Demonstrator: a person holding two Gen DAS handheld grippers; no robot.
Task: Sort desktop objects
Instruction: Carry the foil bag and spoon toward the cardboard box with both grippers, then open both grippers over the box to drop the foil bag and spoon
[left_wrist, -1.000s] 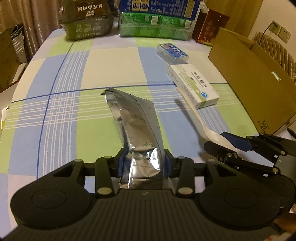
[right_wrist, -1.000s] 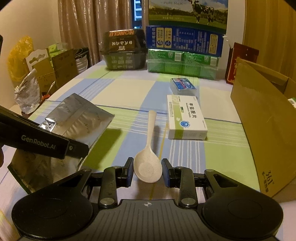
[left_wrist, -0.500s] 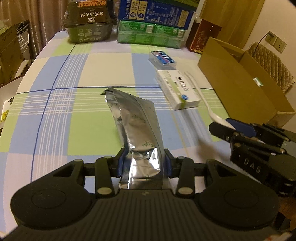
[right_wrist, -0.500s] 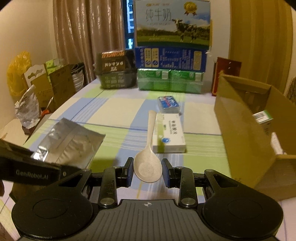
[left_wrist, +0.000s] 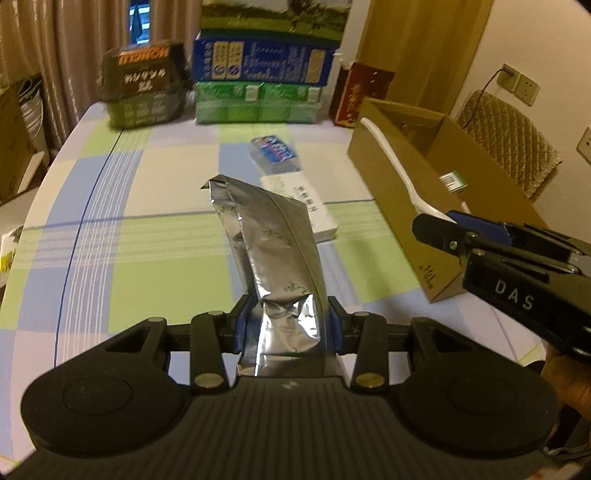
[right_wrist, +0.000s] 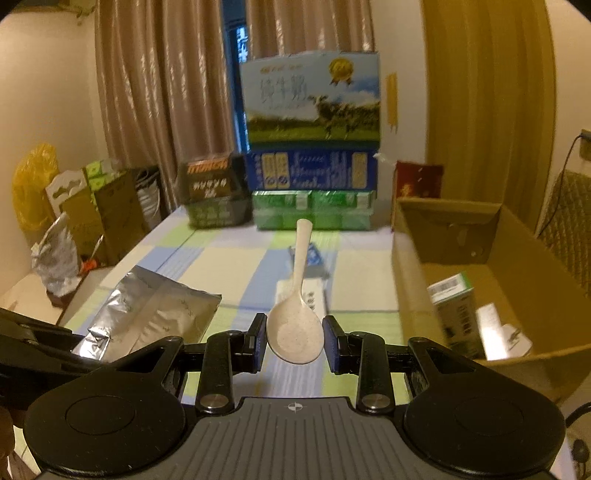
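Note:
My left gripper (left_wrist: 288, 326) is shut on a silver foil pouch (left_wrist: 269, 243) and holds it up above the checked tablecloth (left_wrist: 155, 236); the pouch also shows in the right wrist view (right_wrist: 155, 314). My right gripper (right_wrist: 294, 341) is shut on the bowl of a white spoon (right_wrist: 295, 325), handle pointing forward, lifted above the table. In the left wrist view the right gripper (left_wrist: 465, 229) and the spoon (left_wrist: 395, 162) are beside the near wall of an open cardboard box (left_wrist: 402, 177). The box (right_wrist: 410, 266) holds a green-and-white carton (right_wrist: 452, 306).
A white medicine box (left_wrist: 314, 210) and a blue-labelled pack (left_wrist: 275, 151) lie on the table. Stacked blue and green cartons (left_wrist: 258, 88) and a dark noodle pack (left_wrist: 144, 85) stand at the far edge. A red box (left_wrist: 360, 94) stands behind the cardboard box.
Both grippers have risen, each still holding its object. The right gripper with the spoon has lifted off the table and moved toward the cardboard box.

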